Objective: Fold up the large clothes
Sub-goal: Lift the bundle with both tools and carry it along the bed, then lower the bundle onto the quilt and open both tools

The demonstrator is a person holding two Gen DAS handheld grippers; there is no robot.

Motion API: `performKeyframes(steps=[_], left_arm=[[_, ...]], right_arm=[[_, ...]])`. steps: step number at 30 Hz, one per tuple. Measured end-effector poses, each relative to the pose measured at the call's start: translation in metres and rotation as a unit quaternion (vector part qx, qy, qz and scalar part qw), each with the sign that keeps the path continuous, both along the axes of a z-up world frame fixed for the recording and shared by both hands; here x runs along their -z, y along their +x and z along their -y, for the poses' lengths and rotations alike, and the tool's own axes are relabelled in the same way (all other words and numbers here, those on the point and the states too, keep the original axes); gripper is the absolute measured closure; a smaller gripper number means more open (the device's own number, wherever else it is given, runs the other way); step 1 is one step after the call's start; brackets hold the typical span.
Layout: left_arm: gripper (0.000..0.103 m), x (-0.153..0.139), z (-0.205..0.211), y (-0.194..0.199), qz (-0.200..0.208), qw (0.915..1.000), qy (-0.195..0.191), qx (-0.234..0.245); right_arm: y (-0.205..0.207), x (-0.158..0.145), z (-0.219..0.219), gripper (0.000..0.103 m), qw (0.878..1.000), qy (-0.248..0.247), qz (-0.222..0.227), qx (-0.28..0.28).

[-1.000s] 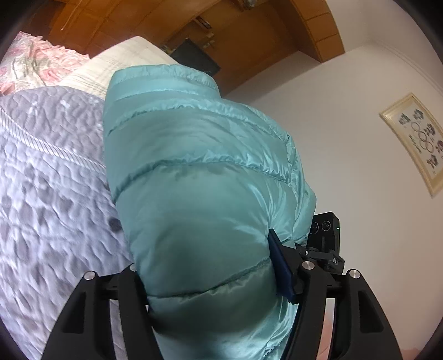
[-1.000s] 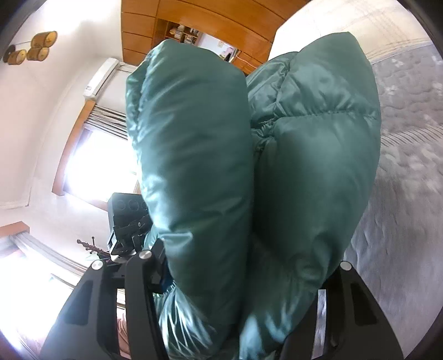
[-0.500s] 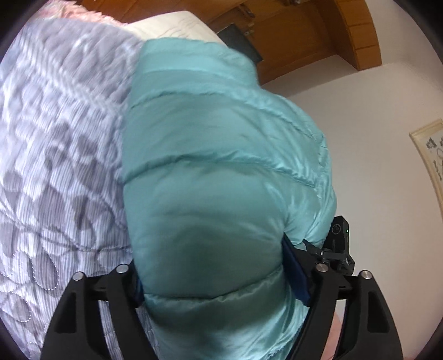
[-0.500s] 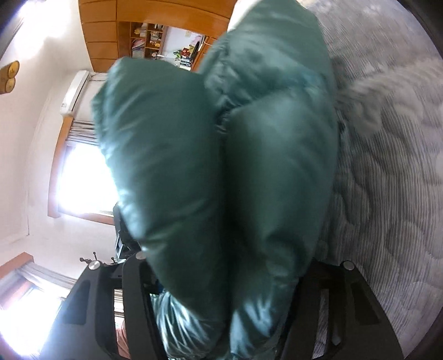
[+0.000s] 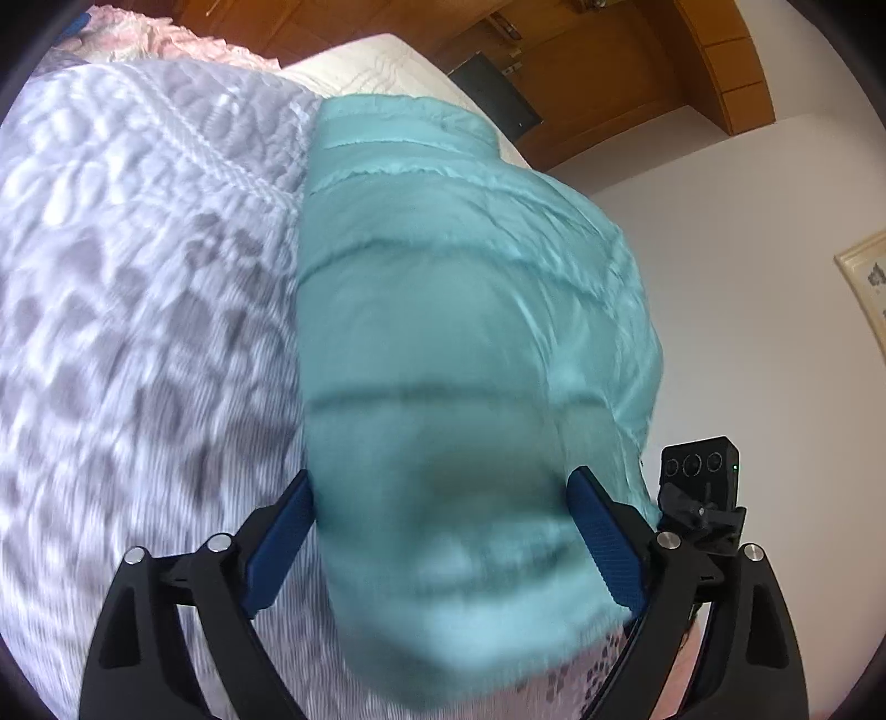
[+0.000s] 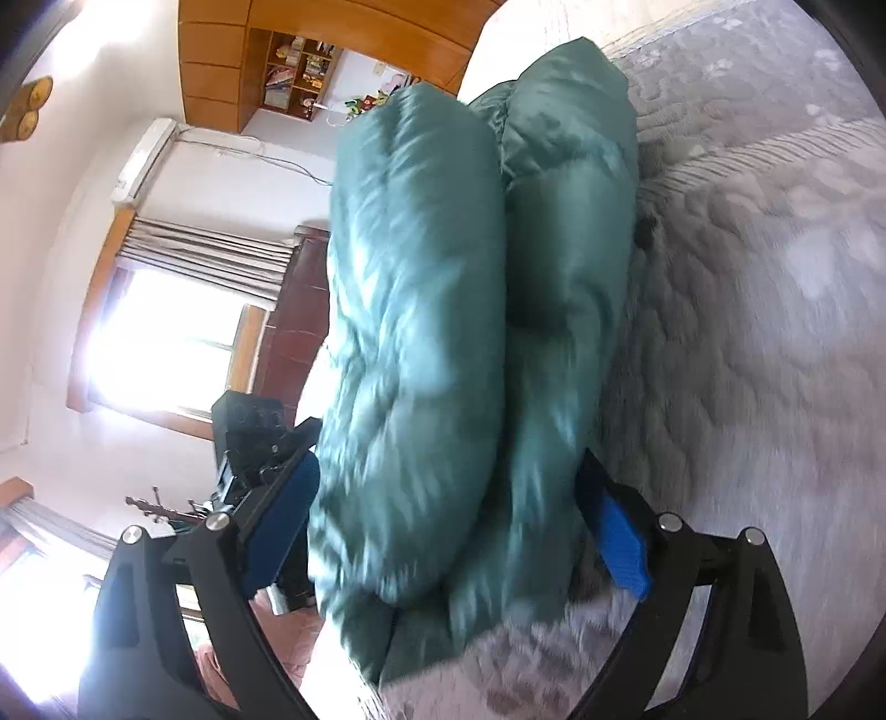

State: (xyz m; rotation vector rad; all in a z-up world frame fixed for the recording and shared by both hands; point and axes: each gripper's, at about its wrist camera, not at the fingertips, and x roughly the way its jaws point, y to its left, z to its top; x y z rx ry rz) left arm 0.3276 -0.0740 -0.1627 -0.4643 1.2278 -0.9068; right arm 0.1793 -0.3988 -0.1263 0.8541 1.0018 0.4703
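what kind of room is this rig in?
Almost certainly a home bedroom. The teal puffer jacket lies on a bed with a grey quilted bedspread and a pink pillow at its head. The right wrist view shows a curtained window and a wall air conditioner.

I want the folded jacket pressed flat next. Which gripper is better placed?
Left, probably: the left gripper faces one smooth panel of the teal puffer jacket, while the right gripper straddles two bulging layers.

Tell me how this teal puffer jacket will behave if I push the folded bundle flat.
The puffer jacket looks thickly padded, so it will likely compress, then spring back. Its shiny shell suggests the layers may slide apart on the quilted bedspread. Probably light for its bulk.
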Motion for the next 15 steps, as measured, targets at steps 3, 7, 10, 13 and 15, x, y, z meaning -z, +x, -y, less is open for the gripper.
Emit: performKeyframes(steps=[3,7,10,13,15], left_arm=[[0.012,-0.004,-0.010,-0.026,0.013,0.9998,0.013,0.004],[0.012,0.001,-0.017,-0.050,0.025,0.9989,0.039,0.009],[0.012,0.003,-0.015,-0.044,0.014,0.9990,0.041,0.002],[0.009,0.014,-0.018,-0.049,0.015,0.9983,0.056,0.001],[0.009,0.018,-0.007,-0.051,0.009,0.9981,0.060,0.000]], right_arm=[[-0.003,-0.003,-0.007,0.012,1.000,-0.002,0.002,-0.004],[0.003,0.001,-0.023,0.012,0.999,-0.030,-0.011,-0.005],[0.002,0.012,-0.024,0.012,0.998,-0.048,-0.026,0.005],[-0.012,0.032,-0.015,0.012,0.997,-0.067,-0.047,0.013],[-0.017,0.042,-0.012,0.013,0.996,-0.070,-0.049,0.016]])
